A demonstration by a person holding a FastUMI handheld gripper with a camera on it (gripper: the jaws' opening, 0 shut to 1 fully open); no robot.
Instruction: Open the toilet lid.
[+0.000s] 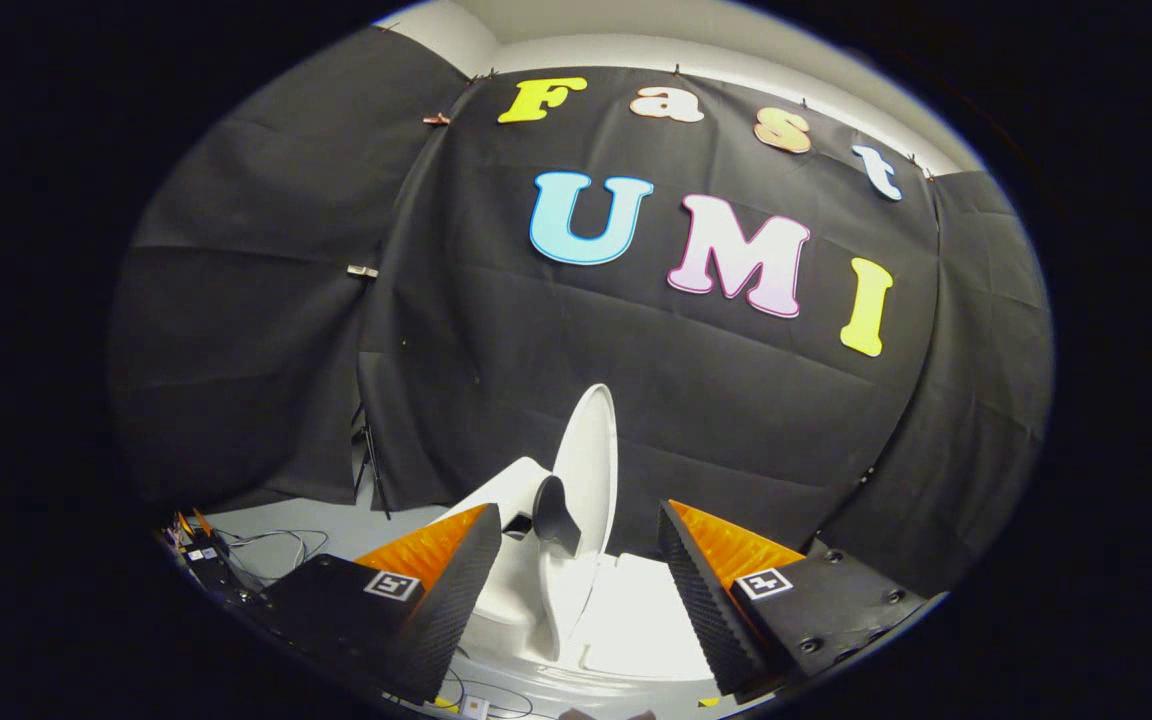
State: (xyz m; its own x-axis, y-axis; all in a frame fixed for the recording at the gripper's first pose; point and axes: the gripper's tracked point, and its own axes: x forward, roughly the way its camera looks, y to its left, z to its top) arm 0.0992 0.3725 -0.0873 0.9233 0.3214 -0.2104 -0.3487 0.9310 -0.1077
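1. Fingers [571,590] of mine sit low in the gripper view, spread wide apart w/ nothing held between them; neither pad touches anything.
2. Left finger [456,590]: black ribbed pad facing in, orange back, black mount behind w/ a small square marker. Right finger [701,600]: same build, mirrored.
3. Pose: I'm aimed fwd and a bit up toward the black cloth wall [636,380]; both fingertips approx level, the gap centred on the toilet.
4. Toilet lid [588,470]: white, oval, raised up off the seat, standing close to upright. I see it nearly edge-on, so it reads as a narrow tall oval.
5. Long axis of lid runs roughly vertical, tilted slightly, top edge pointing up at the wall. Its lower end drops down into the gap between my fingers.
6. Lid is just ahead of the fingers, nearer my left fingertip than the right; apart from both pads.
7. Toilet body [636,610]: white, flat pale top showing between the fingers and toward the right finger; more white body left of the lid, behind my left fingertip.
8. Dark grey rounded part [556,515] sits against the lid's left side, just above my left fingertip; can't tell what it is.
9. Floor [336,530] pale grey left of the toilet, w/ loose cables [276,545] and small gear beyond the left mount.
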